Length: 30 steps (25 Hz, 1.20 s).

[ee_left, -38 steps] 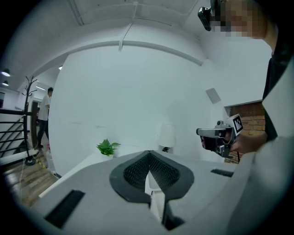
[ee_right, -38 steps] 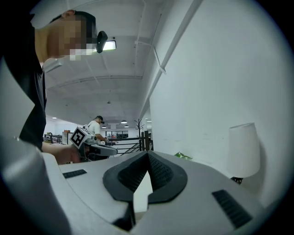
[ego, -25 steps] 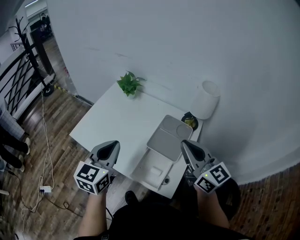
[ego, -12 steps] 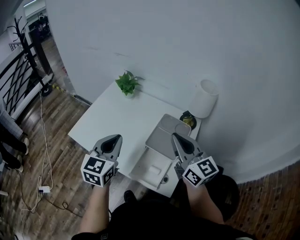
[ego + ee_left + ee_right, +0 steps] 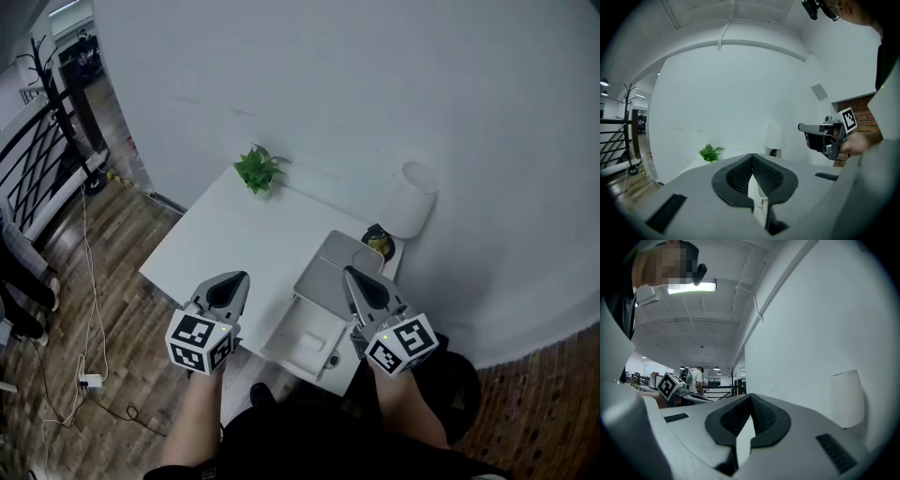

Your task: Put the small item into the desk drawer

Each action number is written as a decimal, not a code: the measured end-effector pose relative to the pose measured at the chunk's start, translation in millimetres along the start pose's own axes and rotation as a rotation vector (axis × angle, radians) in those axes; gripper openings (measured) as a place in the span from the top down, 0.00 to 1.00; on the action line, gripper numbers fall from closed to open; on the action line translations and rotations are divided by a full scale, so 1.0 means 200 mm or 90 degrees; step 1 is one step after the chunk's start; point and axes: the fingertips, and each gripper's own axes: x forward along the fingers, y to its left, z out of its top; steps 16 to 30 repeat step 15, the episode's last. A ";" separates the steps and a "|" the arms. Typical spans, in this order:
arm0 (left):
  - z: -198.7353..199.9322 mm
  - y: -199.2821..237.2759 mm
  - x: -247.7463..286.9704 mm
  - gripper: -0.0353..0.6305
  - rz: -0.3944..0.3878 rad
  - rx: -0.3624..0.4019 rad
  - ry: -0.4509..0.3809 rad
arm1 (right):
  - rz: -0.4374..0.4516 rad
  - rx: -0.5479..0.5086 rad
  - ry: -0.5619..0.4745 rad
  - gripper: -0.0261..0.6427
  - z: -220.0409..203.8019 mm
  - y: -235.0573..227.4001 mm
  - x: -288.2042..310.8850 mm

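Observation:
The white desk [image 5: 234, 244] stands against the wall, and its drawer [image 5: 284, 330] is pulled open at the front right, with a pale flat thing [image 5: 310, 342] lying inside. A small yellow-green item [image 5: 380, 245] sits in a dark dish by the lamp's foot. My left gripper [image 5: 234, 279] is shut and empty over the desk's front edge. The right gripper [image 5: 349, 272], also shut and empty, hangs above the drawer and the near end of a grey tray [image 5: 328, 277]. Both gripper views show meshed jaws with nothing between them, the left gripper [image 5: 752, 159] and the right gripper [image 5: 750, 401].
A small green plant [image 5: 258, 169] stands at the desk's far left corner, and it also shows in the left gripper view as a plant [image 5: 710, 152]. A white lamp [image 5: 412, 199] stands at the far right. Wooden floor, a cable and a black railing [image 5: 37, 159] lie to the left.
The right gripper has moved left and forward, from beside the drawer to above it and the tray's near end. The left gripper has shifted slightly right. Both stayed shut.

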 end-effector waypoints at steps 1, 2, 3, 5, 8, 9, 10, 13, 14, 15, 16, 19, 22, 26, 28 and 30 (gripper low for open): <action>0.00 0.00 0.00 0.94 0.000 -0.003 0.000 | 0.003 -0.002 -0.001 0.96 0.01 0.01 0.00; -0.01 0.01 0.00 0.94 0.000 -0.005 -0.001 | 0.007 -0.006 -0.003 0.96 0.02 0.03 0.01; -0.01 0.01 0.00 0.94 0.000 -0.006 -0.001 | 0.011 -0.011 -0.004 0.96 0.03 0.04 0.02; -0.02 0.02 -0.01 0.94 0.000 -0.007 -0.001 | 0.016 -0.019 -0.004 0.96 0.03 0.07 0.03; -0.01 0.03 -0.02 0.94 0.000 -0.007 -0.003 | 0.018 -0.022 -0.003 0.96 0.04 0.09 0.03; -0.01 0.04 -0.03 0.94 0.001 -0.008 -0.003 | 0.018 -0.022 -0.002 0.96 0.04 0.10 0.03; -0.02 0.05 -0.04 0.94 0.002 -0.010 -0.003 | 0.018 -0.022 0.000 0.96 0.03 0.10 0.04; -0.03 0.07 -0.06 0.94 0.002 -0.013 -0.001 | 0.019 -0.017 0.003 0.96 0.02 0.12 0.05; -0.04 0.08 -0.06 0.94 0.002 -0.014 0.000 | 0.019 -0.015 0.004 0.96 0.02 0.12 0.05; -0.04 0.09 -0.07 0.94 0.002 -0.014 0.001 | 0.019 -0.014 0.004 0.96 0.02 0.13 0.06; -0.04 0.09 -0.07 0.94 0.002 -0.014 0.001 | 0.019 -0.014 0.004 0.96 0.02 0.13 0.06; -0.04 0.09 -0.07 0.94 0.002 -0.014 0.001 | 0.019 -0.014 0.004 0.96 0.02 0.13 0.06; -0.04 0.09 -0.07 0.94 0.002 -0.014 0.001 | 0.019 -0.014 0.004 0.96 0.02 0.13 0.06; -0.04 0.09 -0.07 0.94 0.002 -0.014 0.001 | 0.019 -0.014 0.004 0.96 0.02 0.13 0.06; -0.04 0.09 -0.07 0.94 0.002 -0.014 0.001 | 0.019 -0.014 0.004 0.96 0.02 0.13 0.06; -0.04 0.09 -0.07 0.94 0.002 -0.014 0.001 | 0.019 -0.014 0.004 0.96 0.02 0.13 0.06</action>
